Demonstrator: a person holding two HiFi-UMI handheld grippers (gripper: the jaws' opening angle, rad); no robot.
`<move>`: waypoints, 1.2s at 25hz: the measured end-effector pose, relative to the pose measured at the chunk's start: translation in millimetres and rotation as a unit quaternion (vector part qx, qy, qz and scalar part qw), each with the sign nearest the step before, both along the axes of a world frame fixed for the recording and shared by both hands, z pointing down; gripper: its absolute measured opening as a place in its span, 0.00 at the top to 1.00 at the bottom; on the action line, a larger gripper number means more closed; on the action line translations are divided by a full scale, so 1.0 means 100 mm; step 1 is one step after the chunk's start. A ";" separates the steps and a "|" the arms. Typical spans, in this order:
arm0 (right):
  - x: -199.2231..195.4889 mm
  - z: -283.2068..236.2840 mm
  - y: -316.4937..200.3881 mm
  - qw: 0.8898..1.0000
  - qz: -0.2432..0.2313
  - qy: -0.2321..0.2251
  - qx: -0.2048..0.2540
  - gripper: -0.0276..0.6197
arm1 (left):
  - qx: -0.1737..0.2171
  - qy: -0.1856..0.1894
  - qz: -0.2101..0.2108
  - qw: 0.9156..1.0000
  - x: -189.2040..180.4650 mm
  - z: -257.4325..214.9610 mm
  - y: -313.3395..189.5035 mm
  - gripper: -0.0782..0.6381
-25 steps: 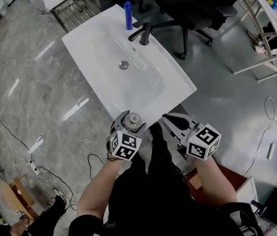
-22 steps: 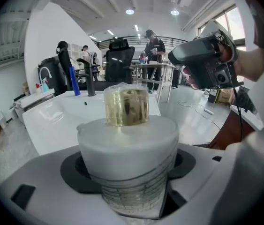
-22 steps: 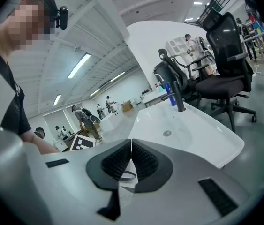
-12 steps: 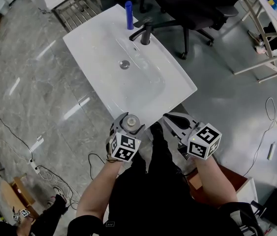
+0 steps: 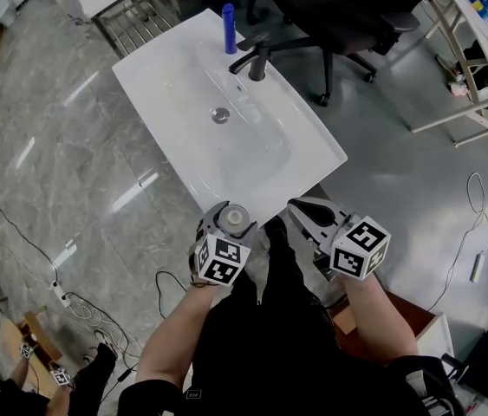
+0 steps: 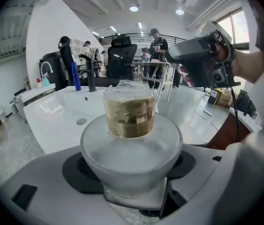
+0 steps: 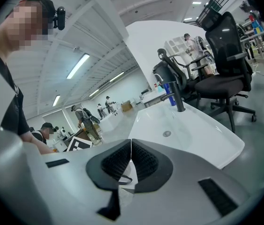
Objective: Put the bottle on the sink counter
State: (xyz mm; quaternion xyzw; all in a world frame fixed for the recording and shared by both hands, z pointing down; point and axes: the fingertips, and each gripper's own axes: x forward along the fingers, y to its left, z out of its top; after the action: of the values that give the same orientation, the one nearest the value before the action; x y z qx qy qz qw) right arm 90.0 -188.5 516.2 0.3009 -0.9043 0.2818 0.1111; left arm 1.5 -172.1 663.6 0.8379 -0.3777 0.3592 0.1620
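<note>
Clamps the bottle (image 6: 129, 125) in the left claw (image 6: 132, 167), jaws tight round the frosted white body, with the clear cap (image 6: 129, 108) over a brownish neck pointing toward the bench. Sits low in the head view, left claw (image 5: 229, 220) and bottle (image 5: 234, 216) a little left of centre, just beside the near edge of the bench (image 5: 152, 94) and not on it. Holds the right claw (image 7: 131, 159) shut, ribbed black pads (image 7: 146, 162) pressed together, empty. Puts that right claw (image 5: 304, 211) lower right of centre in the head view, near the left one but apart, likewise just off the bench's near corner. Carries a marker cube (image 5: 220, 259) behind the left claw and another behind the right, lower in the frame. Catches the right claw (image 6: 202, 62) again at the upper right of the left claw view, gripped by a hand (image 6: 244, 62). Beyond the claws, at frame centre: the white bench set cornerwise, with a shallow basin (image 5: 248, 141) and a drain (image 5: 220, 115) in it. Farther up, at the bench's far edge: a black faucet (image 5: 257, 59) and, near it at upper centre, an upright blue tube (image 5: 228, 16). Behind those, along the top of the frame: a black chair (image 5: 339, 11). All around: glossy grey floor (image 5: 79, 172).
</note>
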 end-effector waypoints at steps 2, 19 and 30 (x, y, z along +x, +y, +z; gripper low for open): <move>-0.02 -0.03 0.00 1.000 0.000 0.000 0.001 0.93 | -0.001 -0.002 0.003 1.000 0.02 -0.01 0.00 0.42; -0.03 -0.05 0.01 1.000 0.003 0.004 -0.001 0.93 | 0.011 -0.003 0.011 1.000 0.05 -0.01 -0.03 0.42; -0.03 -0.03 0.05 1.000 0.001 0.003 -0.001 0.93 | 0.014 -0.016 0.014 1.000 0.00 -0.02 -0.04 0.42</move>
State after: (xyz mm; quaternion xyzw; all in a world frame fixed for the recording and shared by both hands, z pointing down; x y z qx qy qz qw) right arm 86.5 -183.9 512.7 0.3024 -0.9035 0.2815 0.1141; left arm 1.2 -176.0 661.3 0.8394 -0.3732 0.3698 0.1394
